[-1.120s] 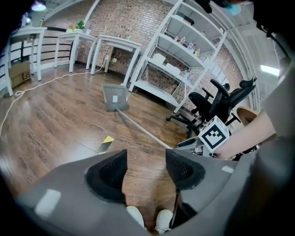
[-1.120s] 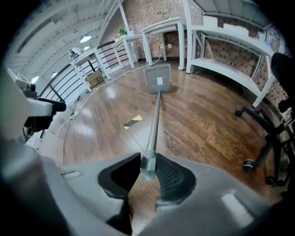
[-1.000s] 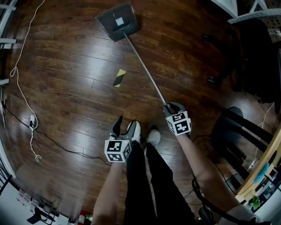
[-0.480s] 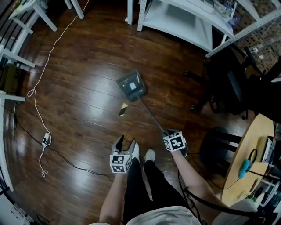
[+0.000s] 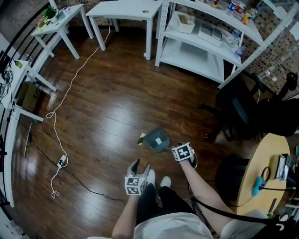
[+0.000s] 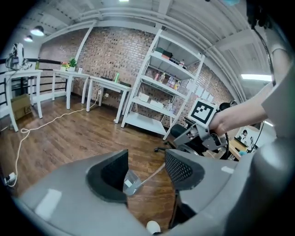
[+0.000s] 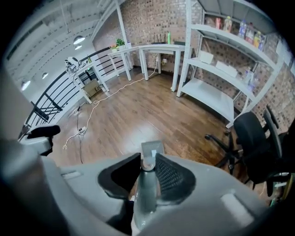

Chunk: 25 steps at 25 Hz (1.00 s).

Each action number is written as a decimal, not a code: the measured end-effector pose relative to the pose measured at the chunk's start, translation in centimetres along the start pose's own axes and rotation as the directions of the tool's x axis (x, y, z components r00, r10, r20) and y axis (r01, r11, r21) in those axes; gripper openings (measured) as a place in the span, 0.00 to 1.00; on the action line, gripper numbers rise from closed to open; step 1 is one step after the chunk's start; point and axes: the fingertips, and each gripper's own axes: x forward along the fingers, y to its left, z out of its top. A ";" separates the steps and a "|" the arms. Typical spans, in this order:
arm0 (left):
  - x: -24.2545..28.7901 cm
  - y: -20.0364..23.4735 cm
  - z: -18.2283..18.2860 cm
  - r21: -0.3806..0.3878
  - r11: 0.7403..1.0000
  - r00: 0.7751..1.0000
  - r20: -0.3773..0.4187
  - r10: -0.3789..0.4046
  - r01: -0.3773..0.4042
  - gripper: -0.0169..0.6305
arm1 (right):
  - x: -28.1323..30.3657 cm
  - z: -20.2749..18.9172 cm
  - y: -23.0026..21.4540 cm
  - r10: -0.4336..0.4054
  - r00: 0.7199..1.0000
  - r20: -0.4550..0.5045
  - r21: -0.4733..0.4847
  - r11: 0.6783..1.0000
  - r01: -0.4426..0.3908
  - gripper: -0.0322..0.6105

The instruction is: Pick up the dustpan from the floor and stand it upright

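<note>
The dustpan is a grey pan on a long thin metal handle, hanging steeply over the dark wooden floor. My right gripper is shut on the top of the handle, just right of the pan in the head view. In the right gripper view the handle runs down between the closed jaws of my right gripper to the pan below. My left gripper stands open and empty by the person's legs. Past my left gripper the pan shows in the gap between the jaws, well away from them.
A small yellow-and-black piece lies beside the pan. White shelving and white tables line the far wall. A black office chair and a round wooden table stand at the right. A white cable trails across the left floor.
Both grippers have risen a good way. The right one has lifted the handle, so the dustpan swung from lying stretched out on the floor to hanging steeply beneath it.
</note>
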 end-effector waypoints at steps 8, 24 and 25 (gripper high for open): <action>-2.7 1.2 3.4 -0.025 1.000 0.997 0.070 0.013 -0.011 0.43 | -2.6 6.5 3.7 0.035 0.993 0.117 -0.047 0.998 -0.030 0.25; -16.6 -12.7 16.3 0.265 0.964 0.902 0.406 -0.146 0.037 0.45 | -38.1 3.3 12.1 0.135 0.435 0.890 -0.116 0.991 -0.072 0.49; -17.9 -14.3 16.6 0.279 0.960 0.890 0.429 -0.156 0.034 0.45 | -40.0 2.3 12.2 0.119 0.410 0.904 -0.120 0.993 -0.025 0.51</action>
